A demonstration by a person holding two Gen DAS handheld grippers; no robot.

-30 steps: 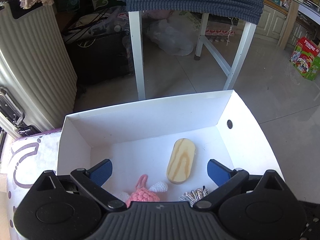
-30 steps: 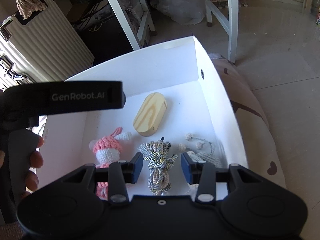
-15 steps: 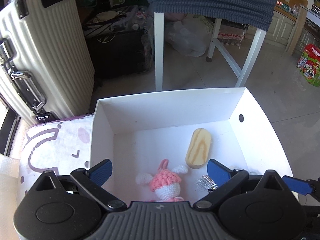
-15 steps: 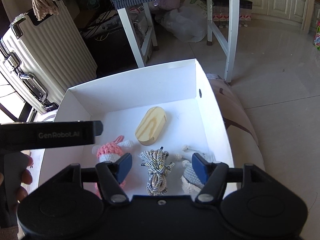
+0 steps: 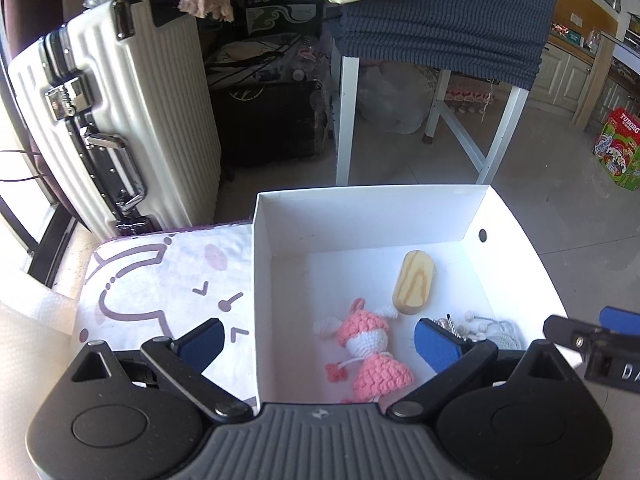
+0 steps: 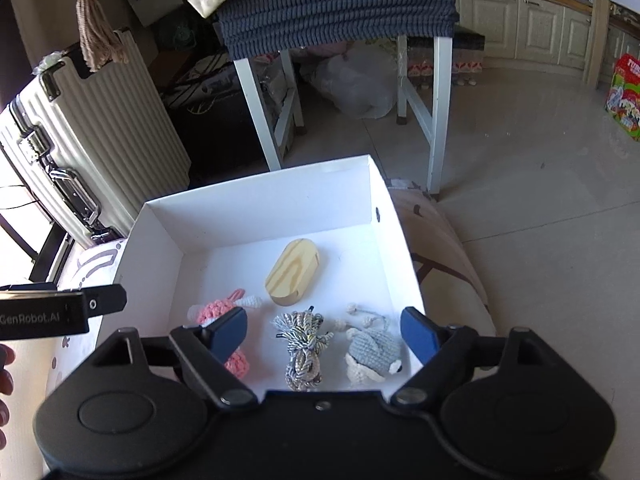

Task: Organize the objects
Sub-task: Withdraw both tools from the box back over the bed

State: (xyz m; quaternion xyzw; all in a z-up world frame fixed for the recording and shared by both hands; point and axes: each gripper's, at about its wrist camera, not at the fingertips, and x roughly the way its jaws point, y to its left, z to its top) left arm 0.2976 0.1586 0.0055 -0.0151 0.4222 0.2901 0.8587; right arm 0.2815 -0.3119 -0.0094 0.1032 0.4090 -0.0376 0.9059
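White ribbed suitcase (image 5: 120,120) stands upright on the floor beyond the far left corner of the cushion. A table with white legs (image 6: 438,112), draped in dark knit cloth (image 5: 440,20), stands behind the box.

Printed cushion (image 5: 160,280) carries the white cardboard box (image 5: 360,216); the box sits toward the cushion's right side, open at the top.

Left gripper (image 5: 316,340) hovers over the box's near left wall, fingers spread wide and holding nothing: one blue pad (image 5: 200,340) lies over the cushion, the other over the box floor. Right gripper (image 6: 324,330) hovers at the box's near edge, fingers likewise spread and empty.

Contents, all resting on the box floor:
- Pink crochet doll (image 5: 368,348), near left area, lying flat.
- Wooden oval block (image 6: 294,272), centre, nearer the far wall, lying flat at a diagonal.
- Grey crochet toy (image 6: 372,354), near right corner, cord with small knots trailing beyond it.
- Bundled grey-and-white rope (image 6: 304,348), near edge, between the doll and the grey toy, apart from both.
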